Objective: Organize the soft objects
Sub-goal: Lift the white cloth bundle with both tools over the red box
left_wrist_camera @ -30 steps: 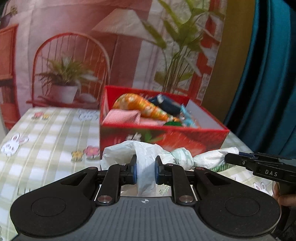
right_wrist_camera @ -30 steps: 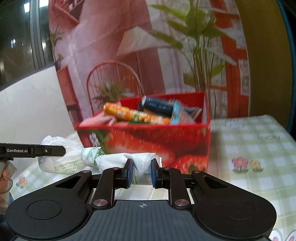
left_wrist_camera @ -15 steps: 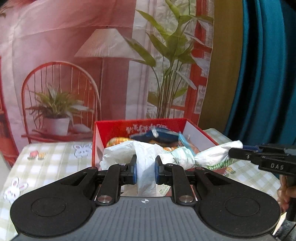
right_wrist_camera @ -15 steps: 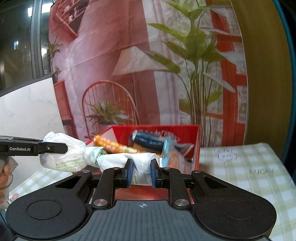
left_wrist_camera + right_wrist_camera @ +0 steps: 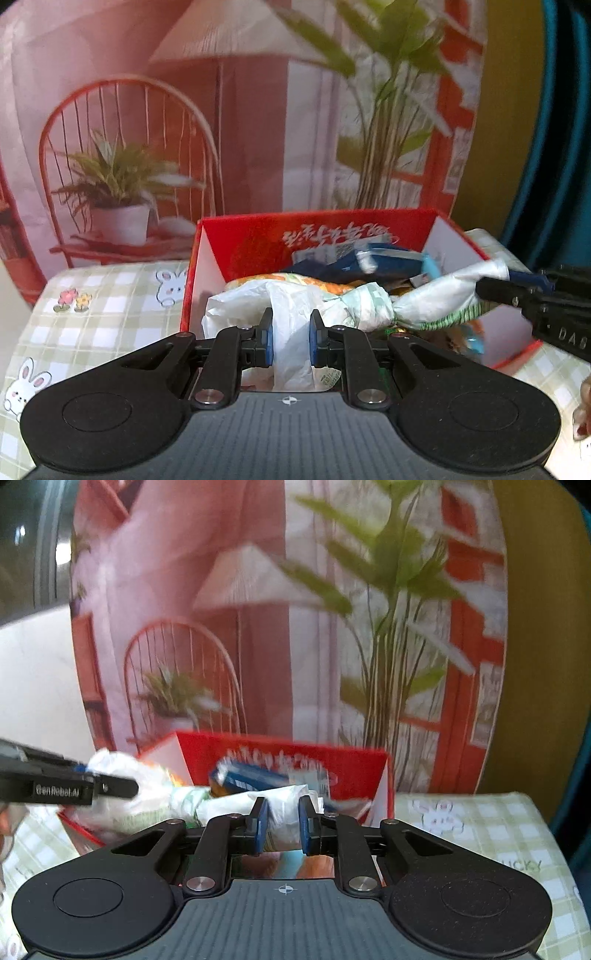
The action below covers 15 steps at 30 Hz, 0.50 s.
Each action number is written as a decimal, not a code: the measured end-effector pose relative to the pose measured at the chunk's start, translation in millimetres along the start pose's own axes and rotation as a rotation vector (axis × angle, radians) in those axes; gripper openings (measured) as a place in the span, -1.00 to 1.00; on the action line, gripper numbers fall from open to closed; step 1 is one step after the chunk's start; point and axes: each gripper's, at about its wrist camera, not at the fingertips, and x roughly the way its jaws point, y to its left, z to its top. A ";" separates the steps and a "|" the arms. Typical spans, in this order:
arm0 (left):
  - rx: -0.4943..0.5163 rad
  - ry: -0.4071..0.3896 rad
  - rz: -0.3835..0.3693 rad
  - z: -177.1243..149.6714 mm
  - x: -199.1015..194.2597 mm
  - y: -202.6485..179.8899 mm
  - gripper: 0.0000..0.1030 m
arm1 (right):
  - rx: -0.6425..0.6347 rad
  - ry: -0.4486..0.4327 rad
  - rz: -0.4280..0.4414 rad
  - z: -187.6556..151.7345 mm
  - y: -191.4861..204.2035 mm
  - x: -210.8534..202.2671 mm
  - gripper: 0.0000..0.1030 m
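A checked cloth with rabbits and flowers is seen covering the desk (image 5: 110, 314), and on it a red box (image 5: 317, 240) stands open before a printed backdrop (image 5: 240, 129), filled with a dark blue packet (image 5: 384, 258) and an orange item that is mostly hidden. A twisted white plastic bag (image 5: 369, 306) is stretched above the box: its left end is clamped between the jaws of the left gripper (image 5: 290, 341), and its right end is clamped between the jaws of the right gripper (image 5: 282, 821). Part of a hand (image 5: 583, 413) is glimpsed at the far right edge.
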 end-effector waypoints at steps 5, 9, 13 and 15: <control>-0.072 0.061 -0.011 4.3 27.9 15.2 -0.64 | 0.176 0.093 0.026 -1.2 -16.6 27.0 -0.70; -0.051 0.076 0.009 6.6 38.6 13.5 -0.64 | 0.111 0.121 0.000 -0.9 -10.5 41.0 -0.70; -0.047 0.093 0.016 10.4 48.1 14.7 -0.64 | 0.103 0.154 -0.012 2.1 -9.1 52.5 -0.70; -0.043 0.102 0.016 12.0 52.1 14.4 -0.63 | 0.097 0.180 -0.019 3.3 -10.1 59.8 -0.70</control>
